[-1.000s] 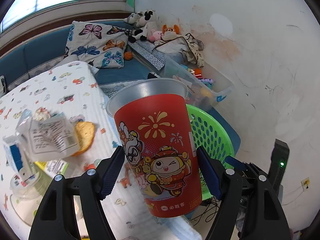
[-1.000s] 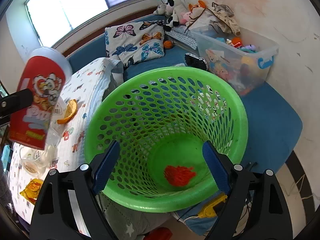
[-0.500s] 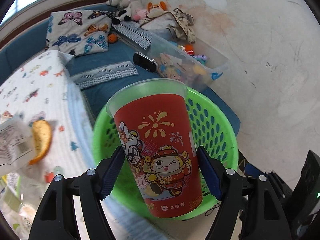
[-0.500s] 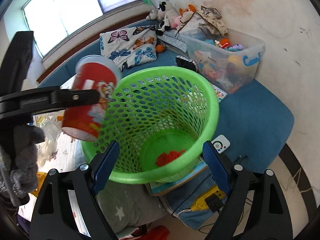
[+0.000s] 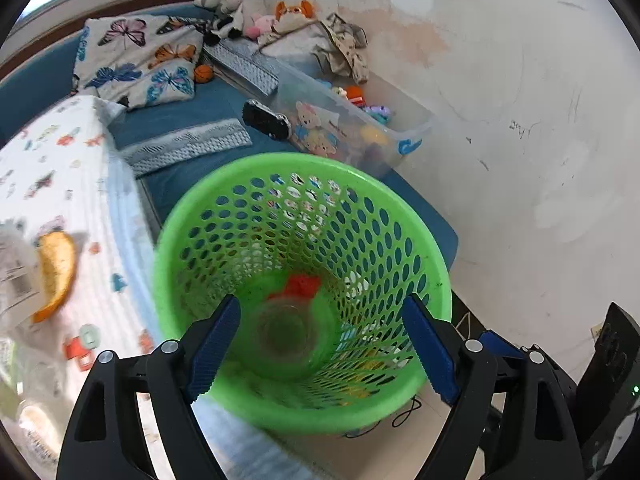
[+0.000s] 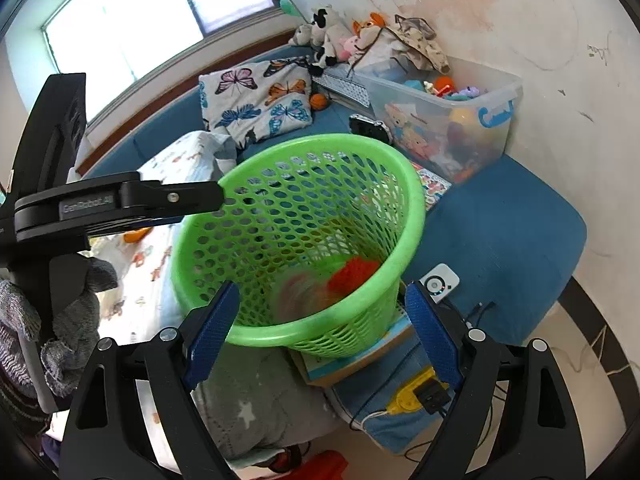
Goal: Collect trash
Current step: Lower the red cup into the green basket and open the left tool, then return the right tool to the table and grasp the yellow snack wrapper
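The green mesh basket (image 5: 304,160) stands below my left gripper (image 5: 322,308), whose jaws are opening with nothing between the pads. The red cartoon cup (image 5: 286,332) is loose inside the basket, blurred, its mouth facing up. A red scrap (image 5: 298,286) lies on the basket floor beside it. In the right wrist view the basket (image 6: 320,142) holds the blurred cup (image 6: 304,292) and the red scrap (image 6: 356,270). My right gripper (image 6: 322,292) hangs open and empty just in front of the basket's near rim. One black finger of the left gripper (image 6: 176,198) reaches over the rim from the left.
A table with a patterned cloth (image 5: 60,168) sits left of the basket, with an orange peel (image 5: 56,268) and wrappers on it. A clear toy box (image 5: 360,128) and butterfly pillow (image 5: 136,56) lie behind. A gloved hand (image 6: 76,312) holds the left gripper. The wall is on the right.
The left gripper swung from the table to above the basket, then let go of the red cup, which dropped inside. The right gripper backed off slightly from the basket.
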The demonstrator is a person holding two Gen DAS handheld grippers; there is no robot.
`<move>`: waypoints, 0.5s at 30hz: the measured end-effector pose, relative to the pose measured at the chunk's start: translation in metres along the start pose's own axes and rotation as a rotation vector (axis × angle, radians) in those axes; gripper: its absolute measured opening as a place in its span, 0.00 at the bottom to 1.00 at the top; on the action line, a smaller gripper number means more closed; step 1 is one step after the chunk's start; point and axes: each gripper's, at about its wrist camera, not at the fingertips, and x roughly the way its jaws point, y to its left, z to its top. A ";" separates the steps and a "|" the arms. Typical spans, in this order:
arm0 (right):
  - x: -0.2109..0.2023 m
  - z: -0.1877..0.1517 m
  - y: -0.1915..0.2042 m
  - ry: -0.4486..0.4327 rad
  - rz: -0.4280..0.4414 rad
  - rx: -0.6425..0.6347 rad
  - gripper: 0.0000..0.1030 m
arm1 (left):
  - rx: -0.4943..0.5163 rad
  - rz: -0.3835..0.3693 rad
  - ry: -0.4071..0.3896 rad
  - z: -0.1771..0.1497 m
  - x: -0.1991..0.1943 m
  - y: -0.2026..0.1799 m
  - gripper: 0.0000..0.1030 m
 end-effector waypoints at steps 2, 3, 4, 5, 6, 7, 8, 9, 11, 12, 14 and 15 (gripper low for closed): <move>-0.006 0.000 0.005 -0.008 0.009 -0.011 0.82 | 0.007 0.018 -0.028 -0.003 -0.016 0.003 0.78; -0.008 0.000 0.009 -0.011 0.015 -0.019 0.82 | 0.012 0.029 -0.050 -0.006 -0.027 0.005 0.78; -0.009 0.000 0.011 -0.013 0.020 -0.025 0.82 | 0.014 0.037 -0.067 -0.008 -0.036 0.007 0.78; -0.011 -0.001 0.016 -0.015 0.027 -0.035 0.82 | 0.016 0.048 -0.086 -0.012 -0.048 0.010 0.78; -0.013 -0.002 0.020 -0.016 0.031 -0.043 0.82 | 0.017 0.056 -0.095 -0.015 -0.055 0.012 0.78; -0.016 -0.003 0.026 -0.019 0.038 -0.054 0.82 | 0.016 0.071 -0.106 -0.018 -0.063 0.015 0.78; -0.017 -0.004 0.031 -0.020 0.046 -0.064 0.82 | 0.012 0.079 -0.118 -0.023 -0.070 0.019 0.78; -0.018 -0.004 0.036 -0.019 0.054 -0.073 0.82 | 0.004 0.081 -0.130 -0.028 -0.080 0.024 0.78; -0.020 -0.009 0.050 -0.018 0.074 -0.097 0.82 | -0.008 0.111 -0.145 -0.038 -0.095 0.033 0.78; -0.020 -0.010 0.057 -0.014 0.085 -0.110 0.82 | -0.018 0.128 -0.154 -0.044 -0.103 0.039 0.78; -0.018 -0.012 0.068 -0.006 0.103 -0.132 0.82 | -0.041 0.137 -0.170 -0.053 -0.117 0.051 0.78; -0.018 -0.014 0.074 -0.002 0.113 -0.145 0.82 | -0.058 0.147 -0.178 -0.059 -0.125 0.058 0.78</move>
